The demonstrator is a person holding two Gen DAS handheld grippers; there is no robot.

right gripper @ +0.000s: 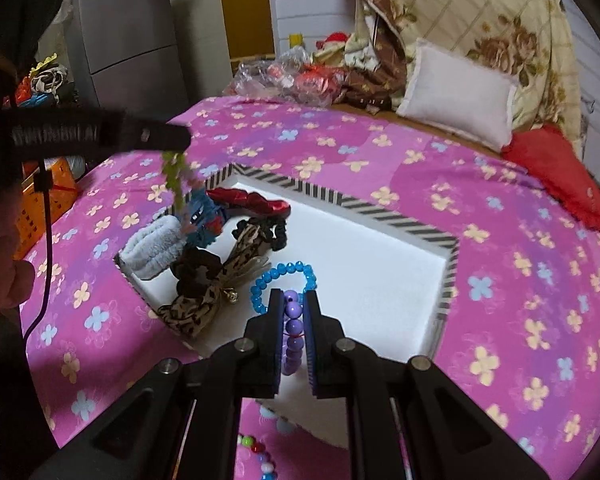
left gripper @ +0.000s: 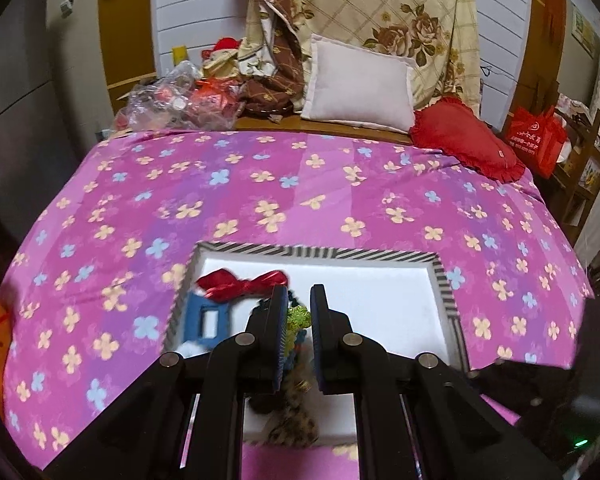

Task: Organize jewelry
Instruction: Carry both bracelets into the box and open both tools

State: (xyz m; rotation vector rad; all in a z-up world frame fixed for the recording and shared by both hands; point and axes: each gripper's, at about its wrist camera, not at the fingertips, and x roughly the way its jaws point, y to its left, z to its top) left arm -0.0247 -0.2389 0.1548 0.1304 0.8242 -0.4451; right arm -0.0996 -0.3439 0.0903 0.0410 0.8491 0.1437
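Note:
A white tray with a striped rim point(left gripper: 380, 257) point(right gripper: 364, 204) lies on the pink flowered bedspread. My left gripper point(left gripper: 299, 316) is shut on a green bead bracelet point(left gripper: 298, 317), which hangs from it above the tray's left end in the right wrist view point(right gripper: 174, 178). My right gripper point(right gripper: 293, 312) is shut on a purple bead bracelet point(right gripper: 293, 330) low over the tray. A blue bead bracelet point(right gripper: 284, 282) lies just ahead of it. A red bow point(left gripper: 242, 280), a blue hair clip point(left gripper: 206, 320), a leopard scrunchie point(right gripper: 216, 296), black scrunchies and a grey fluffy band point(right gripper: 154, 248) sit in the tray's left part.
Loose coloured beads point(right gripper: 260, 454) lie on the bedspread near the tray's near edge. A white pillow point(left gripper: 360, 84), a red cushion point(left gripper: 466, 138), folded quilts and plastic bags point(left gripper: 168, 100) lie at the head of the bed. An orange crate point(right gripper: 46, 196) stands left of the bed.

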